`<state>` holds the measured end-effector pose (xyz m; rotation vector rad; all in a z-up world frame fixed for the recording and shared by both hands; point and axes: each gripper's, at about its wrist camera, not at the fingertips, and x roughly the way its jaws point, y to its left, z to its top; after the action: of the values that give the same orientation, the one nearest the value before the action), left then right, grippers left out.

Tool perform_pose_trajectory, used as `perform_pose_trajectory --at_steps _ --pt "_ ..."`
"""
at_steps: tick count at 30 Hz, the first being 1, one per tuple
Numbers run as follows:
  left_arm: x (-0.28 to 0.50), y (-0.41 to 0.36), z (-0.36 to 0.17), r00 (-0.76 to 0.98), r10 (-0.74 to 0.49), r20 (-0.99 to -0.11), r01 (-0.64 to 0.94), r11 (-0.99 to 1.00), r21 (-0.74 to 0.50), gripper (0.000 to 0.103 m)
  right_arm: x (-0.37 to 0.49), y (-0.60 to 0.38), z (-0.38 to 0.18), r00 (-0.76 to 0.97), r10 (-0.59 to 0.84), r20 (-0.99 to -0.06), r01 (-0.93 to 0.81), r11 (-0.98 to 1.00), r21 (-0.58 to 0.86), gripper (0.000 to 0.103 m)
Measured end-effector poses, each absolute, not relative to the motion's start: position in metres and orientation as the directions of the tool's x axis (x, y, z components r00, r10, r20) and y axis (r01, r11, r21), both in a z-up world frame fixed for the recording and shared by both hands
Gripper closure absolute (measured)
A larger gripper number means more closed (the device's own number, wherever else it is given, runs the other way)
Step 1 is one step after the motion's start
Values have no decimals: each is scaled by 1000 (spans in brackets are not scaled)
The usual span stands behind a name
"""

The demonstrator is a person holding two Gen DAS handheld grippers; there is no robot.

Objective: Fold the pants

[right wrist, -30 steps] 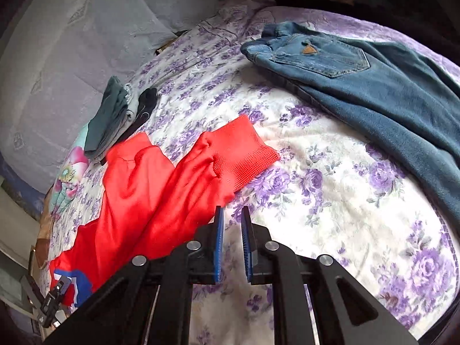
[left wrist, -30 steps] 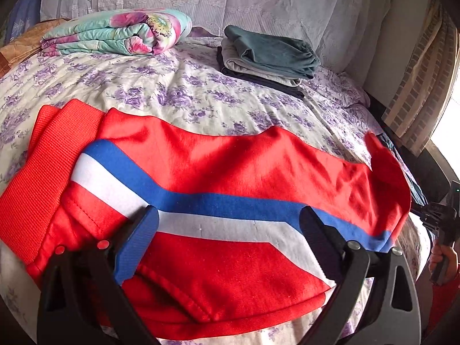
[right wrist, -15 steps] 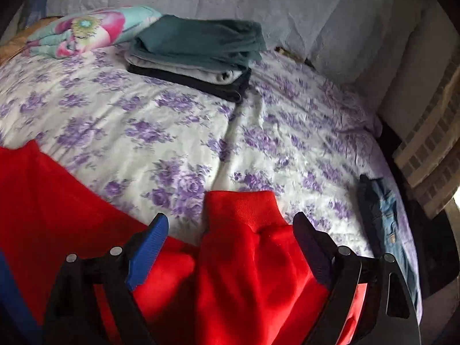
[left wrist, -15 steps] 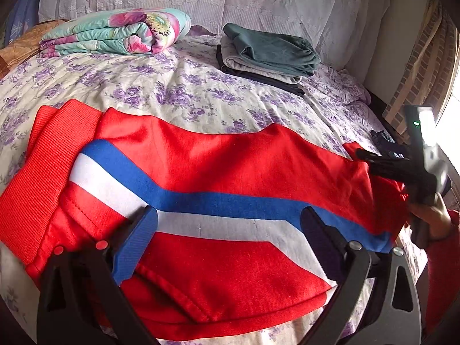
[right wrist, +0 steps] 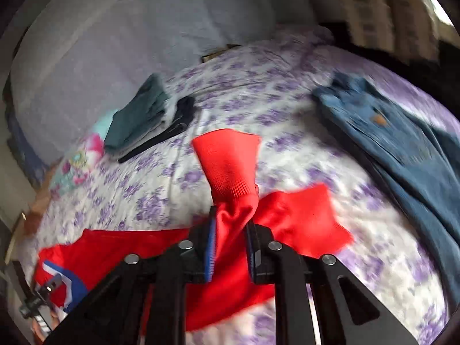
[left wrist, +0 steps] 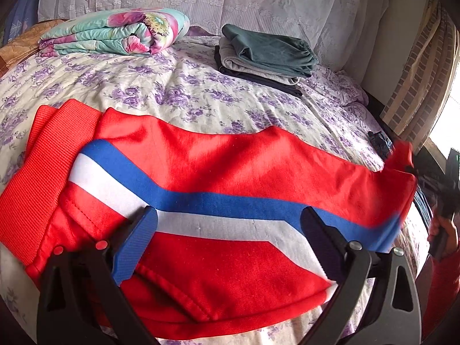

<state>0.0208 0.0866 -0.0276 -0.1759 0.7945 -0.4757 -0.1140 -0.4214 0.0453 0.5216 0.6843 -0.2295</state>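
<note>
Red pants (left wrist: pixel 230 161) with a blue and white stripe lie across the flowered bed, ribbed waistband at the left. My left gripper (left wrist: pixel 228 221) is open, its fingers resting over the stripe near the waist. My right gripper (right wrist: pixel 230 227) is shut on a red pant leg (right wrist: pixel 230 215) just below its ribbed cuff (right wrist: pixel 227 161), which stands up above the jaws. The other leg end (right wrist: pixel 304 218) lies just right of it. In the left wrist view the right gripper (left wrist: pixel 444 189) sits at the pants' far right end.
A stack of folded clothes (left wrist: pixel 264 54) and a rolled floral blanket (left wrist: pixel 115 31) lie near the headboard. Blue jeans (right wrist: pixel 402 149) are spread on the bed's right side. The bedsheet (left wrist: pixel 172 86) shows between them. A wall and curtain are at the right.
My right gripper has closed on the red pant leg near the cuff and lifted it off the bed. The left gripper has stayed open in place.
</note>
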Motion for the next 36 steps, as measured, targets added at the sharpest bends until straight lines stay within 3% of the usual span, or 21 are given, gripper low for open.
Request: perform_pose_trajectory --at_steps 1,2,6,10,13,16,18,19,20,22,24,25,28,30,32,34,36 --pt "21 86 -27 604 -470 -644 342 882 -323 6 -136 -442 33 743 -50 -667 432 797 422 38" --pt "21 86 -28 604 -470 -644 341 882 -324 6 -153 -454 26 732 -88 -676 488 760 429 32" --pt "20 86 -28 604 -466 -647 341 884 -319 6 -202 -473 15 789 -9 -614 459 673 580 32" --pt "20 86 -28 604 -463 -649 340 886 -316 6 -183 -456 10 804 199 -560 339 621 707 32" --pt "20 86 -28 604 -460 -651 339 887 -312 6 -148 -439 -7 745 224 -628 365 652 665 32" --pt "20 86 -28 604 -458 -652 339 888 -310 6 -118 -438 -10 752 183 -633 367 683 632 32" --pt "20 85 -28 604 -458 -652 339 888 -310 6 -101 -442 -9 771 177 -611 361 669 649 39" --pt "20 86 -28 604 -457 -653 338 889 -309 6 -97 -443 -6 789 161 -593 357 666 655 66" --pt "20 86 -28 604 -458 -652 339 888 -310 6 -96 -446 0 804 158 -573 338 671 660 73" --pt "20 85 -28 603 -459 -652 341 888 -310 6 -107 -439 30 862 116 -494 267 724 636 73" --pt "20 85 -28 605 -456 -653 339 889 -307 6 -121 -424 57 879 57 -473 231 817 528 73" --pt "20 85 -28 606 -454 -653 337 891 -305 6 -123 -421 61 873 31 -487 241 840 486 69" --pt "19 85 -28 609 -448 -655 334 893 -302 6 -117 -439 31 782 -57 -621 370 844 388 32" --pt "19 84 -26 612 -437 -659 324 899 -295 6 -126 -455 7 755 -59 -653 424 804 418 31" --pt "14 83 -21 629 -405 -664 300 914 -274 6 -149 -466 12 823 -47 -567 404 750 524 30" --pt "4 80 -9 659 -392 -642 288 920 -266 6 -173 -465 30 829 -229 -510 487 743 459 30" --pt "-6 68 6 662 -443 -604 340 896 -285 6 -181 -455 44 838 -287 -465 493 762 419 29"
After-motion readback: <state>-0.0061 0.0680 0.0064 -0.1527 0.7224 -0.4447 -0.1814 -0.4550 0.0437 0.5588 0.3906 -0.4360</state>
